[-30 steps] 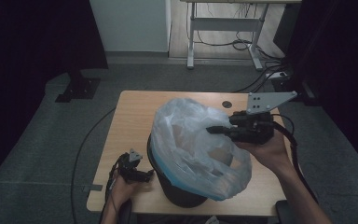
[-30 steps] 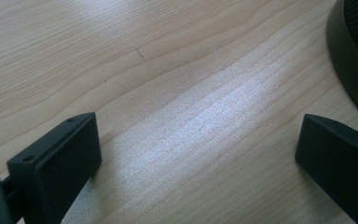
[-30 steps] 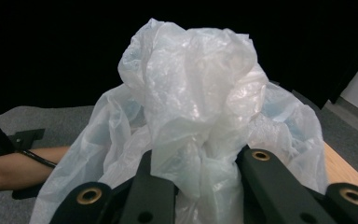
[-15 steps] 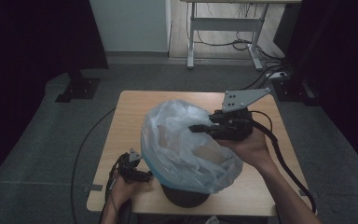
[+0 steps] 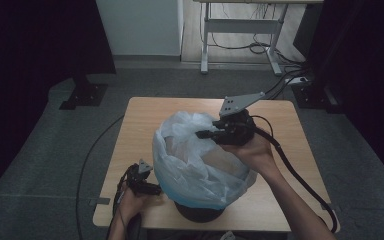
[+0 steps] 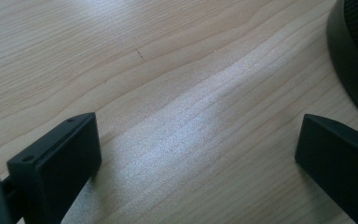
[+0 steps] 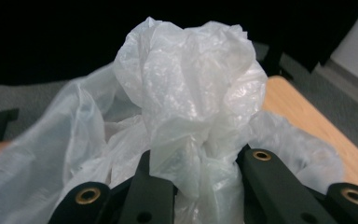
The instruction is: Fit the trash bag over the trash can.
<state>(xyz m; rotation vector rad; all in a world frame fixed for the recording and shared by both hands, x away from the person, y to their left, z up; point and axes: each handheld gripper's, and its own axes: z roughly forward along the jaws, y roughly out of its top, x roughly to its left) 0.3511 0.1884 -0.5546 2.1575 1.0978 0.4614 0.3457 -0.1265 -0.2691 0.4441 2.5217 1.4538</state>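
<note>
A translucent white plastic bag (image 5: 195,165) billows over a round black bin (image 5: 200,210) near the table's front edge. My right gripper (image 5: 202,134) is raised above the bin, shut on a bunched fold of the bag (image 7: 191,107), and that fold rises between its jaws in the right gripper view. My left gripper (image 5: 152,189) lies low on the wooden table (image 5: 140,125) just left of the bin's base. Its jaws stand wide apart over bare wood with nothing between them, and the bin's black curved wall (image 6: 349,60) shows at the right edge of the left gripper view.
A black cable (image 5: 300,180) trails from the right gripper over the table's right side. Grey carpet surrounds the table. A white desk frame (image 5: 240,30) stands behind it, with cables and a power strip (image 5: 292,80) on the floor at the back right.
My right gripper has pulled the bag's gathered edge leftward and a little higher over the bin. The bag has bunched up taller. The left gripper has stayed put.
</note>
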